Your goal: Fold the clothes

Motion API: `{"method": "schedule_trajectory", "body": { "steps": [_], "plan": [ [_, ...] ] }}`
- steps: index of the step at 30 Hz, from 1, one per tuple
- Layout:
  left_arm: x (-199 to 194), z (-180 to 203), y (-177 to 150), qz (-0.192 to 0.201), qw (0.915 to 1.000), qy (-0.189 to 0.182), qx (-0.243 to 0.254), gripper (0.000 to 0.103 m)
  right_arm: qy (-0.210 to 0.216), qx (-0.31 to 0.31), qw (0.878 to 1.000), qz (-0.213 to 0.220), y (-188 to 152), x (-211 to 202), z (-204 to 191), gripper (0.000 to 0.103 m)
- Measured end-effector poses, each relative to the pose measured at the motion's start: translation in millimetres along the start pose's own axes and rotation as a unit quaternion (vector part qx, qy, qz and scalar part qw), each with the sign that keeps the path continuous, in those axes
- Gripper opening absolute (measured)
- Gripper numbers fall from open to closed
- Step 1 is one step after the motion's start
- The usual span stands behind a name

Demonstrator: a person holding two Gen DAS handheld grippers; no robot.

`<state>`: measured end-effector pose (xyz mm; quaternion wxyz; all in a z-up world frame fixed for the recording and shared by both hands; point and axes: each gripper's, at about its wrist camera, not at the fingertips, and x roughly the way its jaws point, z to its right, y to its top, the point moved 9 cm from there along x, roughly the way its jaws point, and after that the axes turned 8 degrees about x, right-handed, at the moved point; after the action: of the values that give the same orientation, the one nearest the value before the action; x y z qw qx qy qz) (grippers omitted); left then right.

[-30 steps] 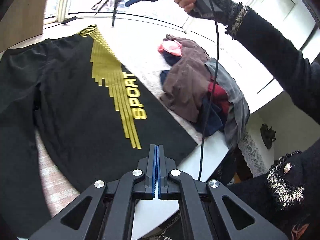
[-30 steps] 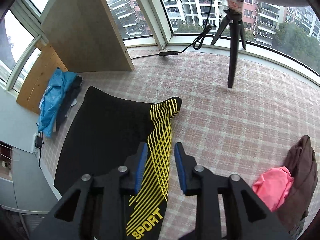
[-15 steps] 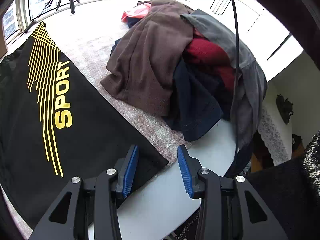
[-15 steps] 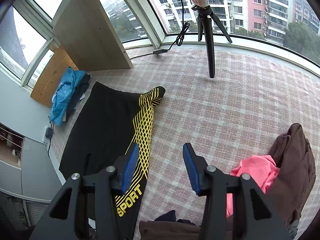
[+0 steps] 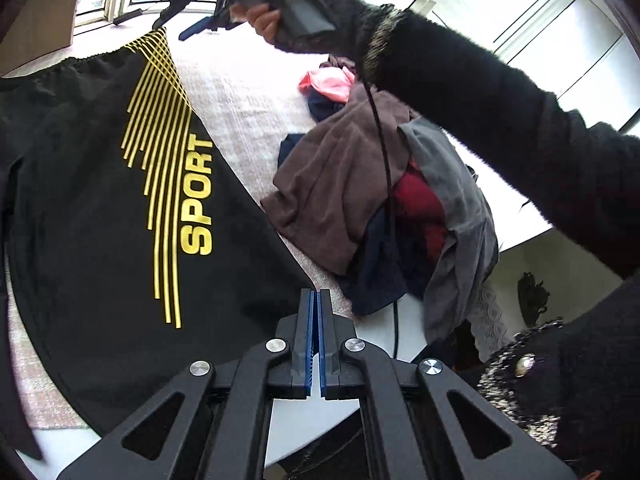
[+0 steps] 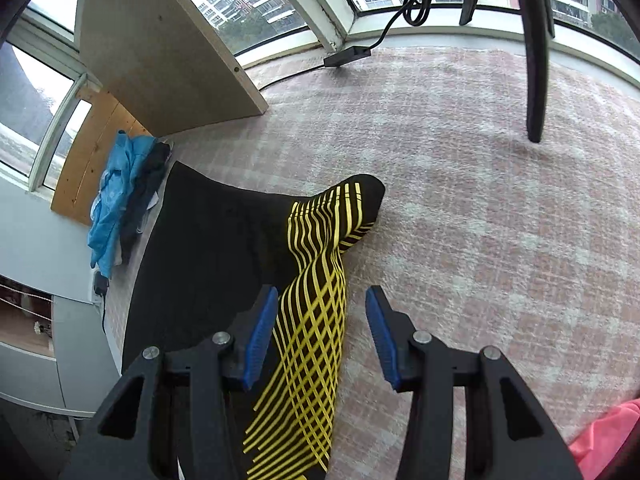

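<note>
Two jaws, one garment, one heap waiting. Biggest thing first: the pink checked table cover point(image 6: 480, 220), and flat across it the black SPORT garment point(image 5: 100, 200), gathered waistband at the far end, yellow stripes running down its near edge. Right of it, touching nothing of mine, sits the pile of unfolded clothes point(image 5: 352, 200): brown, grey, red, navy, a pink piece at the back. My right gripper point(image 6: 320, 320) hangs low over the striped edge, jaws parted about halfway with the stripes showing between them, pads not pressing on cloth. My left gripper point(image 5: 319, 300) sits at the garment's near corner; its jaws have just snapped closed and the blue pads meet. I see no cloth between them, and cannot tell whether a thread of hem is caught. Risks as I judge them: if the left holds nothing, a fold lifted from the right alone would drag the garment askew. The striped edge is already twisted over on itself and could be pinched doubled. The black cable point(image 5: 380, 140) trailing from my right hand point(image 5: 264, 20) crosses the pile and could snag it. Hidden: the garment's left side runs out of view, so shorts or trousers, I cannot say.
</note>
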<state>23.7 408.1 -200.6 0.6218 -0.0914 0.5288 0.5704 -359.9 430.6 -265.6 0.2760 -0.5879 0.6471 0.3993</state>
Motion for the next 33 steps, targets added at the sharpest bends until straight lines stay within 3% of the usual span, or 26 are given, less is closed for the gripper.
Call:
{"method": "schedule_trajectory", "body": {
  "steps": [5,7,8,13,18,23,27,29,33],
  "plan": [
    [-36.3,-9.4,10.5,0.036,0.9985,-0.024,-0.033,0.001,0.032,0.071,0.997,0.003,17.5,32.6,7.2,0.043],
    [-54.4,-17.6,9.5,0.051,0.9971,-0.033,-0.047,0.001,0.049,0.098,0.994,0.008,18.4,29.2,7.7,0.012],
    [-63.5,-21.7,9.0,0.058,0.9962,-0.037,-0.054,0.001,0.055,0.107,0.993,0.01,18.4,25.7,7.3,0.007],
    [-114.9,-63.8,-6.5,0.101,0.9905,-0.025,-0.09,0.001,0.063,0.124,0.989,0.057,25.5,-11.1,-22.5,0.005],
    [-170.7,-126.0,-40.4,0.142,0.9812,0.008,-0.131,0.001,0.061,0.081,0.991,0.082,33.8,-19.0,-112.5,0.005],
    [-220.3,-194.7,-87.9,0.172,0.9693,0.041,-0.171,0.001,0.008,0.023,0.997,0.077,39.0,34.5,-204.8,0.005],
    [-233.5,-251.0,-125.1,0.17,0.9613,0.044,-0.212,0.001,-0.047,-0.009,0.997,0.065,37.6,107.8,-255.6,0.005],
    [-228.2,-272.5,-137.9,0.155,0.9623,0.047,-0.218,0.001,-0.086,-0.018,0.994,0.06,36.4,146.4,-268.5,0.005],
    [-218.5,-308.7,-158.4,0.135,0.9616,0.04,-0.236,0.001,-0.124,-0.011,0.992,0.033,29.1,201.0,-277.1,0.005]
  ]
}}
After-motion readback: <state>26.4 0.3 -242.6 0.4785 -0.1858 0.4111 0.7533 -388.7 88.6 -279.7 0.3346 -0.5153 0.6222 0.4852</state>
